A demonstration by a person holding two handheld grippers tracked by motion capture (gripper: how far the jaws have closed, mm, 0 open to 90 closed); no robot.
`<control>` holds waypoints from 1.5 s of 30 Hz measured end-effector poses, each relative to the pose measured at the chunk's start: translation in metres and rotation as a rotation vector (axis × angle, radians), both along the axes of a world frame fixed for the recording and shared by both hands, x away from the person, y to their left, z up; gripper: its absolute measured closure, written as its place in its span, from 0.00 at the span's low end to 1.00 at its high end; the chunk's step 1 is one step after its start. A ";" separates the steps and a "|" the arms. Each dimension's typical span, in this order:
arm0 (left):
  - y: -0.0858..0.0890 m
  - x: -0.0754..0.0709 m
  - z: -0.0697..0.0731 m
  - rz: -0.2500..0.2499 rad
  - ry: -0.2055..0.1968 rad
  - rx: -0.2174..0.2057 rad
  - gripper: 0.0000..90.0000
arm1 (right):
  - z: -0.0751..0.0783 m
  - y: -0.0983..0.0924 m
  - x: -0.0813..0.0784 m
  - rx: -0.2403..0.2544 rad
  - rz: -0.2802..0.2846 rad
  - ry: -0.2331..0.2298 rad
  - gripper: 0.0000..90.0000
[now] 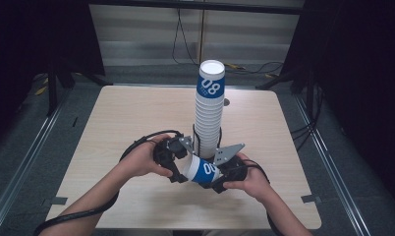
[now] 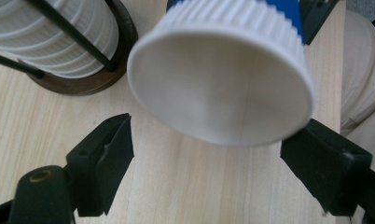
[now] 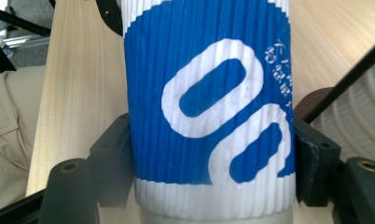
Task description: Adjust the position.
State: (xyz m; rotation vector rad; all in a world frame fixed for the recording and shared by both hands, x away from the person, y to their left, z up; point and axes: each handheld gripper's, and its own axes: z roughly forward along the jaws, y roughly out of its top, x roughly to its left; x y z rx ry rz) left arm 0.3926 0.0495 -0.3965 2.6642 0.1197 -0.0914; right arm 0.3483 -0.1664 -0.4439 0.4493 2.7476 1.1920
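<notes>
A single ribbed paper cup (image 1: 200, 169), white with a blue "08" band, lies on its side above the table's front middle. My right gripper (image 3: 212, 144) is shut on it, a jaw pressing each side of the blue band near the cup's base. My left gripper (image 2: 213, 140) faces the cup's open mouth (image 2: 223, 88); its jaws stand wide on either side of the rim and grip nothing. In the high view the left gripper (image 1: 172, 160) is left of the cup and the right gripper (image 1: 216, 178) is at its right end. Just behind stands a tall stack of upturned cups (image 1: 209, 113).
The stack sits in a holder with thin black rods on a round brown base (image 2: 90, 84), mid-table (image 1: 136, 113). Bare wood surrounds it. Cables and black stand legs lie on the floor beyond the far edge. A person's trouser leg (image 3: 8, 121) is near the front edge.
</notes>
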 end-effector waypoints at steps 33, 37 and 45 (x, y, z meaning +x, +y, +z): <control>0.018 0.002 -0.008 0.079 0.042 -0.233 0.17 | -0.003 -0.008 -0.002 0.097 -0.045 0.009 0.30; 0.018 0.002 -0.010 0.073 0.042 -0.242 0.17 | -0.002 -0.008 -0.002 0.105 -0.046 0.012 0.31; 0.015 0.003 -0.016 0.062 0.045 -0.271 0.15 | -0.004 -0.008 -0.003 0.119 -0.044 0.015 0.31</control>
